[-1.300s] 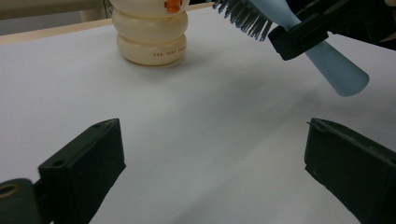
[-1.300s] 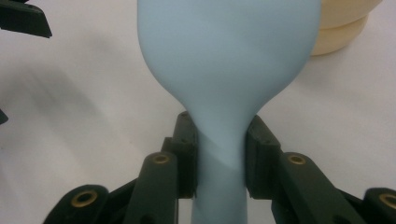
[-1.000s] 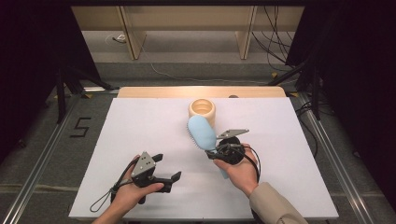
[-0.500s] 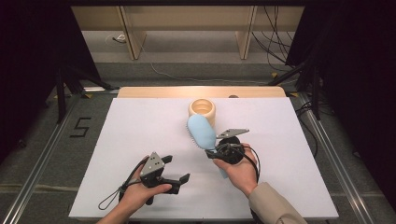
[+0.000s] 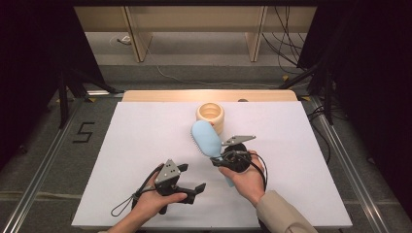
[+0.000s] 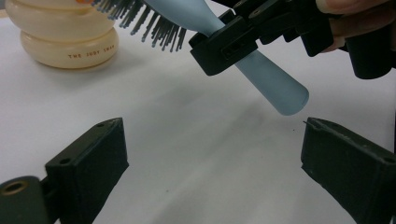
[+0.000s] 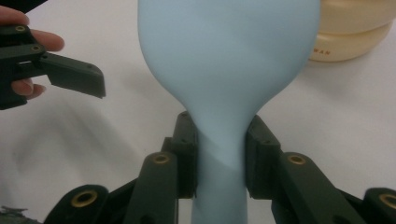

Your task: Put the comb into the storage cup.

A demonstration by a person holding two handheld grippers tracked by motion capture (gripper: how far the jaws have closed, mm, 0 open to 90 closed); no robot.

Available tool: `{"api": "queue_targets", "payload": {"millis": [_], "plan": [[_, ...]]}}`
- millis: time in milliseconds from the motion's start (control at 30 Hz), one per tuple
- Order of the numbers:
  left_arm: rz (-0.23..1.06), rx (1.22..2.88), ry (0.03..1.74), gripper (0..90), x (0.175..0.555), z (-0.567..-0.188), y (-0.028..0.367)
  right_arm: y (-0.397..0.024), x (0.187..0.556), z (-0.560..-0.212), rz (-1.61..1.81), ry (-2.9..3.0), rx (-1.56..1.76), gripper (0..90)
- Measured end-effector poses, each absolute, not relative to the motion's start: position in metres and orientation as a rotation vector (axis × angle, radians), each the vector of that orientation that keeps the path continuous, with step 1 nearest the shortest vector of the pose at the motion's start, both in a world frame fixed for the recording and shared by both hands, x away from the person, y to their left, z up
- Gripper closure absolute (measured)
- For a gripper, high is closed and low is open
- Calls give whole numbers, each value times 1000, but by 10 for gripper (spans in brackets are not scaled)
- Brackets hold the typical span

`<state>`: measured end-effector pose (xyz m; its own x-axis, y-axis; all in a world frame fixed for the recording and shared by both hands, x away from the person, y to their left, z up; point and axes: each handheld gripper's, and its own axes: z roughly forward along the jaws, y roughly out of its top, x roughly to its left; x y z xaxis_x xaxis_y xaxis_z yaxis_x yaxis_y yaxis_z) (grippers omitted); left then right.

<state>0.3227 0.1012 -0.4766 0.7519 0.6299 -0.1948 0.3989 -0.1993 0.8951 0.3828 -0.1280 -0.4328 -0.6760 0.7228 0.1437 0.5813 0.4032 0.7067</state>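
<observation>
The right tool is clamped on the neck of a pale blue hairbrush, its two black jaws pressing on either side of the handle just below the paddle, as the right gripper view shows plainly. In the high view the hairbrush is held above the white bench, a little right of centre, with its head pointing toward 11 o'clock and its handle end toward 5 o'clock, under the person's right hand. The bristles face down and to the side in the left gripper view, and the tapered handle end sticks out past the clamping jaws. Just beyond the brush head, at 12 o'clock from it, a cream ribbed jar stands upright on the bench near its far edge. The left tool sits at about 7 o'clock from the hairbrush, near the front edge of the bench, held in the left hand; its jaws stand wide apart with nothing between them, aimed at the handle end.
</observation>
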Motion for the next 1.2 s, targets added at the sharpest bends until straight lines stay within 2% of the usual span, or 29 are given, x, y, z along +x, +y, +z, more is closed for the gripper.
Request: {"api": "queue_targets", "payload": {"millis": [1200], "plan": [[183, 1822, 792, 74, 328, -479, 81, -116, 383, -430, 1180, 2452, 1156, 702]]}}
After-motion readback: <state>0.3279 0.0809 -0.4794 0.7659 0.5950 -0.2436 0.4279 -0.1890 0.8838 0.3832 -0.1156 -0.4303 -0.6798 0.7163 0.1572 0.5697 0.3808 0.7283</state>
